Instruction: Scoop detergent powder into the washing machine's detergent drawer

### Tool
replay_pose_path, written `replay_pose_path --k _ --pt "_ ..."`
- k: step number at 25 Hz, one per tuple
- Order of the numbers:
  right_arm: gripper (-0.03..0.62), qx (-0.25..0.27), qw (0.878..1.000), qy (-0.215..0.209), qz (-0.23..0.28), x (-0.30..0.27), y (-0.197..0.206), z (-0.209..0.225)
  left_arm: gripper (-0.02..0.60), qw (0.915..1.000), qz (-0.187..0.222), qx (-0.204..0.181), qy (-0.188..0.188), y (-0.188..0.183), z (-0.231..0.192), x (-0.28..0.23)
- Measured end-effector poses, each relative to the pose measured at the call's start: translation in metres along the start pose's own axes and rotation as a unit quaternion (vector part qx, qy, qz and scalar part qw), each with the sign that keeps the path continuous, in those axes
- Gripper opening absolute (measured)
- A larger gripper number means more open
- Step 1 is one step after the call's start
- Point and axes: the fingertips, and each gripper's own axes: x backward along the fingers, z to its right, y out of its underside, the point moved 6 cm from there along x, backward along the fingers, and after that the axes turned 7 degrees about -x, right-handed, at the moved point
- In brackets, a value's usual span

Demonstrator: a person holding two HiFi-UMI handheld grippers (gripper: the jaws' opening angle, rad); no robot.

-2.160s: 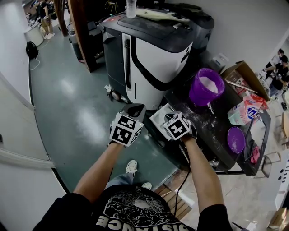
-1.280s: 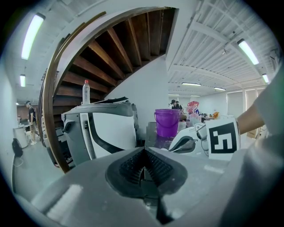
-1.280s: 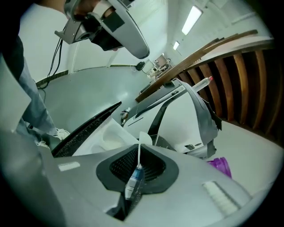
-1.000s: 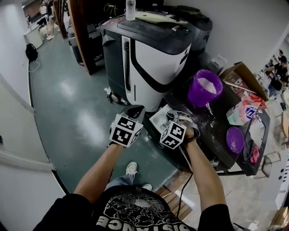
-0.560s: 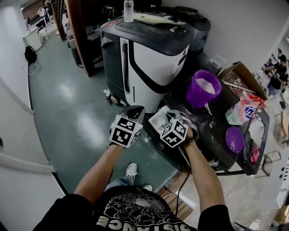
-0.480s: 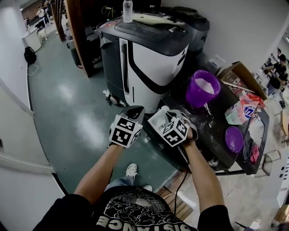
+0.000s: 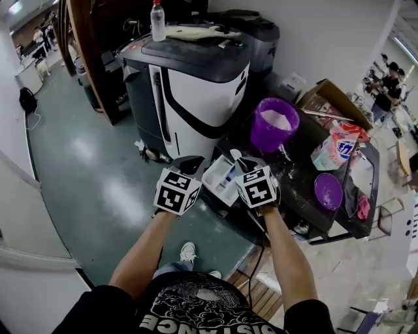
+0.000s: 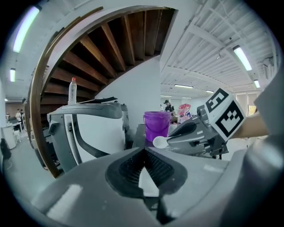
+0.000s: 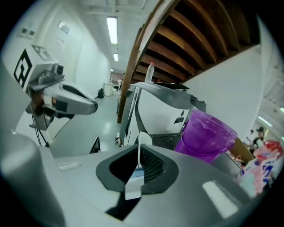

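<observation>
In the head view the white detergent drawer (image 7: 219,178) lies between my two grippers at the corner of a black table (image 7: 297,176). My left gripper (image 7: 191,161) sits at the drawer's left end. In the left gripper view its pads (image 8: 128,170) are closed on a white sliver that seems to be the drawer's edge. My right gripper (image 7: 243,163) is shut on the handle of a white spoon (image 7: 234,155), held above the drawer. Whether the spoon's bowl (image 8: 160,142) holds powder is not visible. The purple bucket (image 7: 274,124) of white powder stands just beyond.
A black-and-white washing machine (image 7: 196,85) stands behind the drawer with a bottle (image 7: 157,19) on top. The table also carries a purple lid (image 7: 328,190), a detergent bag (image 7: 333,147) and spilled powder. A cardboard box (image 7: 336,101) is at the back right, green floor (image 7: 85,169) to the left.
My right gripper has rolled from tilted to level over the drawer with the spoon in it. The left gripper has stayed put. The head view has shifted slightly.
</observation>
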Motion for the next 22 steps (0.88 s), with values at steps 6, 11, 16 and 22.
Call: replay_pose_path --k 6,11,16,22 --pt "0.040 -0.090 0.995 0.024 0.036 0.034 -0.001 0.028 0.002 0.9990 0.010 -0.019 0.040 -0.021 0.020 -0.019" --pt "0.040 -0.142 0.986 0.063 0.067 0.071 0.004 0.053 0.002 0.9969 0.024 -0.036 0.066 -0.047 0.038 -0.035" --pt "0.040 -0.186 0.972 0.108 0.096 0.109 0.014 0.078 0.002 0.9935 0.027 -0.042 0.102 -0.067 0.060 -0.051" --pt "0.040 -0.222 0.954 0.158 0.127 0.152 0.028 0.100 0.002 0.9870 0.030 -0.063 0.145 -0.084 0.094 -0.068"
